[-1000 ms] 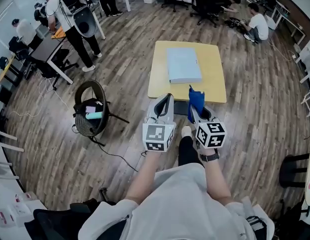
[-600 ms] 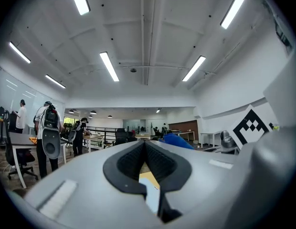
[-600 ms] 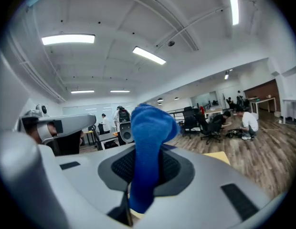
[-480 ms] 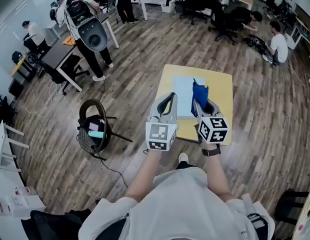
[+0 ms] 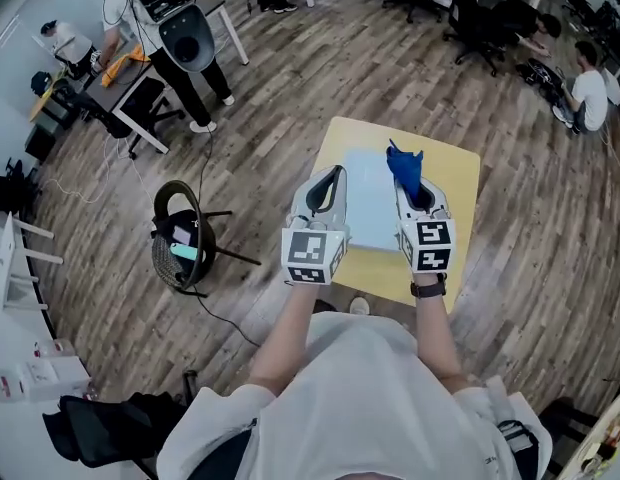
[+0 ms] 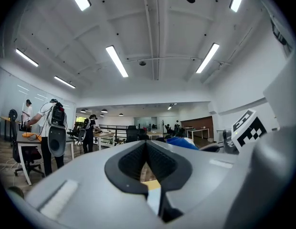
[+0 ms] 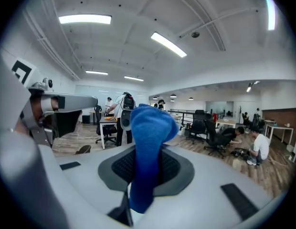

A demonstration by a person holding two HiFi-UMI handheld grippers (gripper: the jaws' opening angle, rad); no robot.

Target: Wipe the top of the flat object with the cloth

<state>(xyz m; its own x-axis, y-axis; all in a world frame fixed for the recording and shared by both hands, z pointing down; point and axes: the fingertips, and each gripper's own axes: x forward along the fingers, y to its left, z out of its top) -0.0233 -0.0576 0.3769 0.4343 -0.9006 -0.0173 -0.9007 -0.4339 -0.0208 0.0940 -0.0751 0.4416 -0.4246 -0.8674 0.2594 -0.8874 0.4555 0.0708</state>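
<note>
A pale blue flat object [image 5: 365, 201] lies on a small yellow table [image 5: 462, 208] in the head view. My right gripper [image 5: 409, 175] is shut on a blue cloth [image 5: 404, 167] that sticks up past its tips, over the object's right edge. In the right gripper view the cloth [image 7: 146, 142] stands pinched between the jaws. My left gripper [image 5: 329, 182] hangs over the object's left edge, jaws shut with nothing in them. In the left gripper view the left gripper [image 6: 146, 152] points level across the room.
A round black chair [image 5: 183, 236] with small items on its seat stands left of the table. Several people, desks [image 5: 118, 86] and office chairs fill the room's far side. A cable runs across the wooden floor [image 5: 240, 313] near my feet.
The table and flat object have come closer, now lying under both grippers. The right gripper still holds the cloth; both grippers have moved forward over the object.
</note>
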